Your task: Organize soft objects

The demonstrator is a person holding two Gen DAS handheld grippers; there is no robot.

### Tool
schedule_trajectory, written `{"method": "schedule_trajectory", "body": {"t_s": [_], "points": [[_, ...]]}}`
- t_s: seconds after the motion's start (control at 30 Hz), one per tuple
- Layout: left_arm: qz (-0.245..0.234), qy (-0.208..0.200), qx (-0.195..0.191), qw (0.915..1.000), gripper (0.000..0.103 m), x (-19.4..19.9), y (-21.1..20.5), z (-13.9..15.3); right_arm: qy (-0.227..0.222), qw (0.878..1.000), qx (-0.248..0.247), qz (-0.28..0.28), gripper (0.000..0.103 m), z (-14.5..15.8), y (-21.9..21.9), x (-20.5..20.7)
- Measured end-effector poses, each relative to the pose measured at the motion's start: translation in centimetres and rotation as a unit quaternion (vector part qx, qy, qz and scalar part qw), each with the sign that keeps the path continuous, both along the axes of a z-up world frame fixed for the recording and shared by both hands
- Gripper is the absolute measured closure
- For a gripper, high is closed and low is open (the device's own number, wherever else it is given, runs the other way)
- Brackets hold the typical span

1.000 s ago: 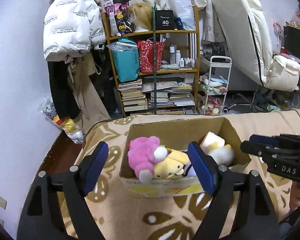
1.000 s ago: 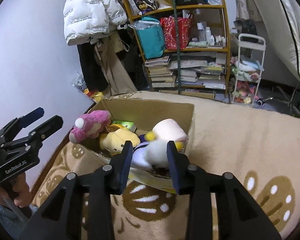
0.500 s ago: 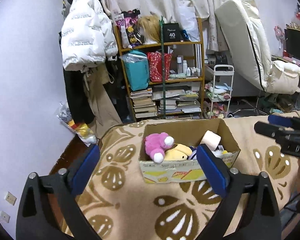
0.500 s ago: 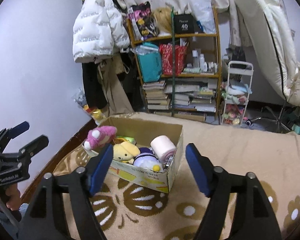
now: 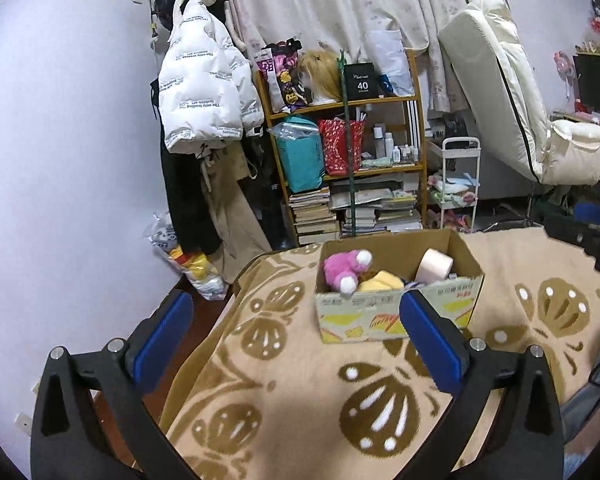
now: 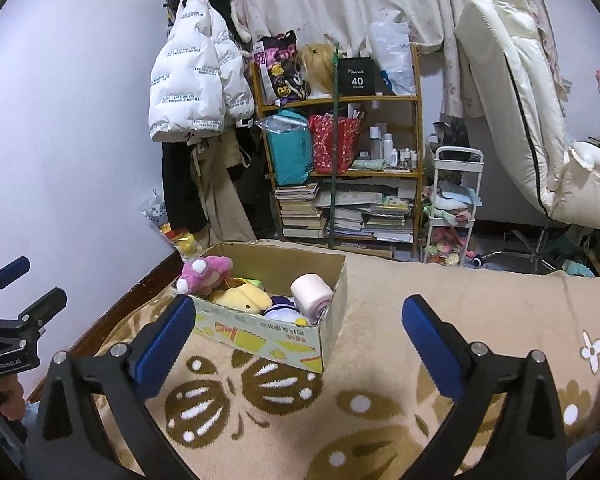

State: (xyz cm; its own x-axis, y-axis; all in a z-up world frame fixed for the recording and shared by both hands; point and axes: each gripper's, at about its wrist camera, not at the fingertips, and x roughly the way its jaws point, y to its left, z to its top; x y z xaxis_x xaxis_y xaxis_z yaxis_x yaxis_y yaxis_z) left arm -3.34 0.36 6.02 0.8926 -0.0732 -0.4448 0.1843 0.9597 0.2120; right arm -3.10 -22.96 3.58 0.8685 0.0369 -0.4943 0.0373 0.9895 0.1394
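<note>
Both claws released, jaws spread wide and gripping nothing: left gripper (image 5: 296,340) and right gripper (image 6: 298,340) alike. Ahead of both, a cardboard box (image 6: 276,336) on the beige patterned blanket (image 6: 480,320), apart from either pair of jaws. Packed inside: a pink plush (image 6: 206,274) at the left end, a yellow plush (image 6: 244,299) in the middle, a purple-and-white plush (image 6: 282,308) toward the front, and a pale pink roll (image 6: 311,294) at the right end, tilted against the wall. Seen from the left wrist, box straight ahead and a little right, long side facing the claw; from the right wrist, box ahead and left, a corner turned toward it. Neither clearly nearer. No loose soft thing visible on the blanket, so probably done, or close to it. Behind, a cluttered bookshelf (image 5: 340,168).
</note>
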Motion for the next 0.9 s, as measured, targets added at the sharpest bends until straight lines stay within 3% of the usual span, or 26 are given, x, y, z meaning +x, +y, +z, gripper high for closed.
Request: {"method": "schedule_trajectory", "body": {"t_s": [0.47, 0.9], "points": [[0.027, 0.001, -0.001, 0.9996, 0.001, -2.5, 1.4, -1.1, 0.000, 1.000, -0.007, -0.013, 0.000, -0.7, 0.2, -2.9], [0.024, 0.003, 0.005, 0.9997, 0.001, -2.7, 1.3, -1.9, -0.003, 1.000, -0.009, -0.025, 0.000, -0.7, -0.1, -2.3]]}}
